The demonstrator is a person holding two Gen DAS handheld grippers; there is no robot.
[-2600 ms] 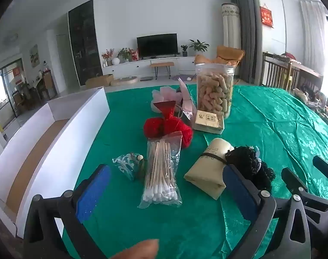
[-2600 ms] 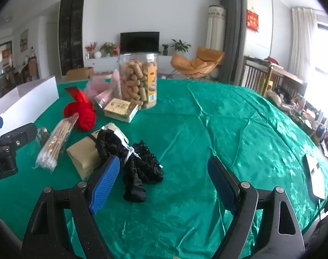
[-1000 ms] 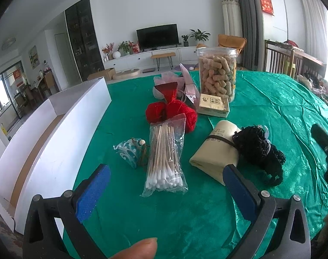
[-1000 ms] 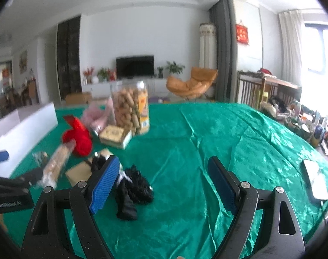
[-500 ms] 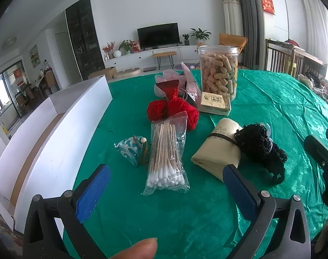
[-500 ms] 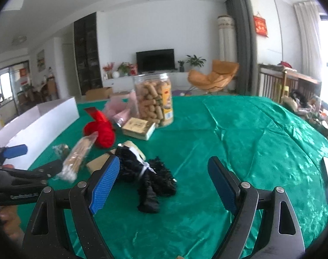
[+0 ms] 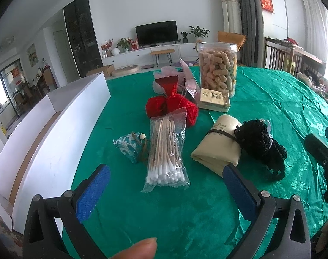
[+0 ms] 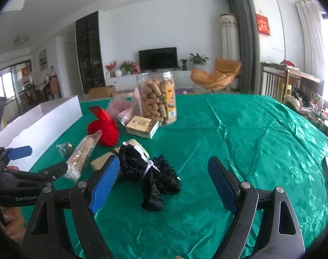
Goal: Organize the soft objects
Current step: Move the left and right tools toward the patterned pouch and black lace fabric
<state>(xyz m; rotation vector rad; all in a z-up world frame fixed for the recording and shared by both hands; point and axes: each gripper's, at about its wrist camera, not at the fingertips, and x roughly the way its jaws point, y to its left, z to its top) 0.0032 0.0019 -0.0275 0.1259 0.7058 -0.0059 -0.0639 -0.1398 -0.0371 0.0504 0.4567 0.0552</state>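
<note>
Approach step, nothing yet picked. Left gripper (image 7: 166,192) and right gripper (image 8: 161,182) both gaped empty above the tablecloth (image 8: 239,133). Black lace bundle (image 8: 151,172) lay before the right gripper, beside a beige roll (image 7: 220,149). Next move likely called for lowering over it and closing.

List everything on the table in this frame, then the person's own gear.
Tablecloth: one, green, covers the table.
Box: one, white, open, left edge.
Jar: one, clear, tan snacks inside, far centre.
Carton: one, yellowish, in front of the jar.
Pink bags: pink, count unclear, left of the jar.
Yarn: red, bagged, centre.
Cotton swabs: one clear pack, nearest the left gripper.
Pouch: one, teal, left of the swabs.
Cloth roll: one, beige, banded.
Black fabric: one bundle, against the cloth roll.
Left gripper: open, empty.
Right gripper: open, empty.
</note>
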